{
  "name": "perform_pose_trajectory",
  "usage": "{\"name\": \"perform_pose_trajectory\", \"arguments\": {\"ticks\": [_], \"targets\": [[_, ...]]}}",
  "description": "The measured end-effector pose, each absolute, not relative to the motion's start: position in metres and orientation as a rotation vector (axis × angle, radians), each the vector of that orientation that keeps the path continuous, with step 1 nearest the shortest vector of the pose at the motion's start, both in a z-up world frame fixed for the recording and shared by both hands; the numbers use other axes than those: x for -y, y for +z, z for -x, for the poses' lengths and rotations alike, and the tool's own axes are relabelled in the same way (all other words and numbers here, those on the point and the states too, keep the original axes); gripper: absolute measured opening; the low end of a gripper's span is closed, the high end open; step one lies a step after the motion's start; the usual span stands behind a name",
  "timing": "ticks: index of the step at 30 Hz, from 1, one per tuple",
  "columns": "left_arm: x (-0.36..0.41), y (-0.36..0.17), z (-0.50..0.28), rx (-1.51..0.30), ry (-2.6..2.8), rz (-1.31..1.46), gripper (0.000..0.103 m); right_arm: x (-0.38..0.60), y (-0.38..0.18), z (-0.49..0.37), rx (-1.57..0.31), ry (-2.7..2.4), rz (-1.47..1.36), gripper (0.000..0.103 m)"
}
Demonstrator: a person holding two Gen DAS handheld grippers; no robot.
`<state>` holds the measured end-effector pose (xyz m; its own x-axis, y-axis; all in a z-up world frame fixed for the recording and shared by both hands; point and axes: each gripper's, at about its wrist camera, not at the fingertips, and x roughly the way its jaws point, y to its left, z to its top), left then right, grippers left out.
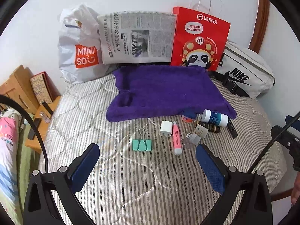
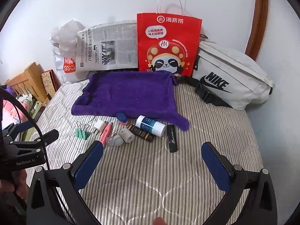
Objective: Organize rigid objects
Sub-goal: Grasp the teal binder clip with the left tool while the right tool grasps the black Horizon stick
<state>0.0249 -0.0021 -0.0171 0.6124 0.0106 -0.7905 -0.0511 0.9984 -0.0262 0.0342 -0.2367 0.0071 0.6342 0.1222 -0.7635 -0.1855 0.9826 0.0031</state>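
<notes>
Boxy green binder clip [image 1: 142,145] on striped quilt [image 1: 131,178].

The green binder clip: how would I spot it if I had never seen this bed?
Find the purple towel spread on the striped bed cover. In front of its near edge lies a row of small items; the binder clip lies apart at the row's left end, beside a white charger plug. It alone is mint green with silver wire handles.

The white plastic bag [image 1: 78,43] carries "MINISO" on an orange square. The white waist bag [image 2: 230,76] says "NIKE". The red paper bag [image 2: 166,43] shows "Hi" and 海底捞. The black stick [image 2: 172,137] reads "Horizon". The left tool [image 2: 28,150] is marked "GenRobot.AI".
</notes>
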Motion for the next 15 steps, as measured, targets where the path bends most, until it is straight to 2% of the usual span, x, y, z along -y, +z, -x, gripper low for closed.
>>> {"name": "perform_pose_trajectory", "arguments": {"ticks": [15], "targets": [[-0.018, -0.102, -0.065, -0.976, 0.012, 0.120, 0.101, 0.262, -0.024, -0.055, -0.921, 0.132, 0.046, 0.103]]}}
